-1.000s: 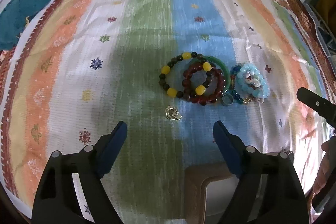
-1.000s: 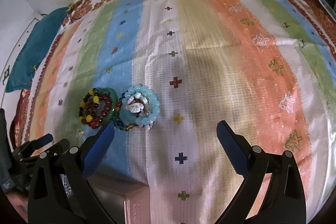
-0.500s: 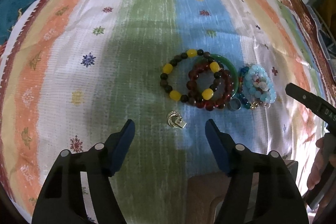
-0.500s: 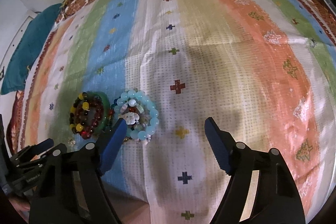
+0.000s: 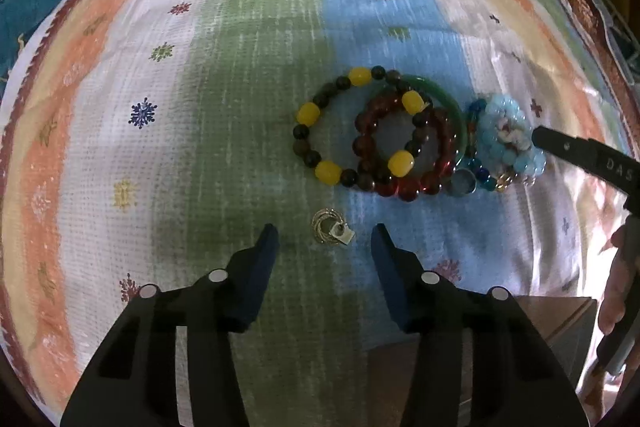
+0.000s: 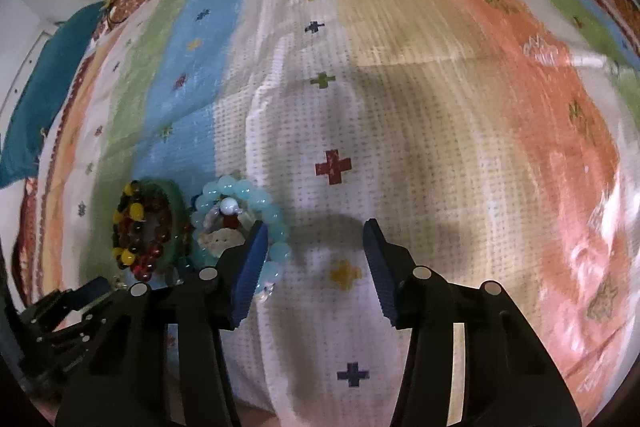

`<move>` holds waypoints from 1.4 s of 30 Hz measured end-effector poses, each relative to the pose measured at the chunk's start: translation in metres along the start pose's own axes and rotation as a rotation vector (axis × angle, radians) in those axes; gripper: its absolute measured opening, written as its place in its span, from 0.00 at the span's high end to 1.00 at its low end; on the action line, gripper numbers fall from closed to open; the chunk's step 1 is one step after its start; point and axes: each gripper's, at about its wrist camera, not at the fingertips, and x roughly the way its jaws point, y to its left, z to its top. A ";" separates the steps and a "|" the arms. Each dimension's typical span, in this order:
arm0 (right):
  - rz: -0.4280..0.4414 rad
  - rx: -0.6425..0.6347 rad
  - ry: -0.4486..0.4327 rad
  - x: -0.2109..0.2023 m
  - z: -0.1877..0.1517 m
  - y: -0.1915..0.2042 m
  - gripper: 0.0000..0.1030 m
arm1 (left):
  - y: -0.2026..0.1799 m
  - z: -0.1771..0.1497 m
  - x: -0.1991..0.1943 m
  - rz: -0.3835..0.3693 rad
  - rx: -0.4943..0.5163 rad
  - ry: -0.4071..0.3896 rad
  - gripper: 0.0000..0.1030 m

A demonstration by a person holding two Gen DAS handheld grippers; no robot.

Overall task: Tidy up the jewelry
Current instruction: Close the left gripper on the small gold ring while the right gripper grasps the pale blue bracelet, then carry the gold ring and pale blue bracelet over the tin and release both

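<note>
- Jewelry cluster on striped cloth (image 5: 240,75): yellow-bead bracelet (image 5: 320,131), red bracelet (image 5: 404,151), green bangle (image 5: 448,95), pale blue beads (image 5: 508,135), all touching or overlapping.
- Small gold charm (image 5: 332,231) lies apart, just below the cluster.
- Left gripper (image 5: 324,241): jaws closing, half-wide, charm between the tips, pads not touching it.
- Right gripper (image 6: 312,247): jaws closing over bare cloth; its left finger overlaps the blue beads' edge.
- Open cloth above and at both sides; brown box (image 5: 556,315) near the bottom edge.

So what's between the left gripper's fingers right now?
Left wrist view: the small gold ring charm lies untouched on the cloth between the closing fingers of the left gripper.
</note>
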 end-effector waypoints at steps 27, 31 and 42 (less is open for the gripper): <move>-0.023 -0.031 -0.016 -0.004 -0.001 0.004 0.88 | 0.014 -0.002 0.001 0.005 -0.013 -0.009 0.88; -0.032 -0.062 -0.048 -0.020 -0.004 0.009 0.88 | 0.015 -0.003 -0.009 -0.003 -0.012 -0.025 0.88; 0.000 -0.112 -0.077 -0.050 -0.014 0.022 0.88 | 0.017 -0.012 -0.027 -0.005 -0.021 -0.051 0.95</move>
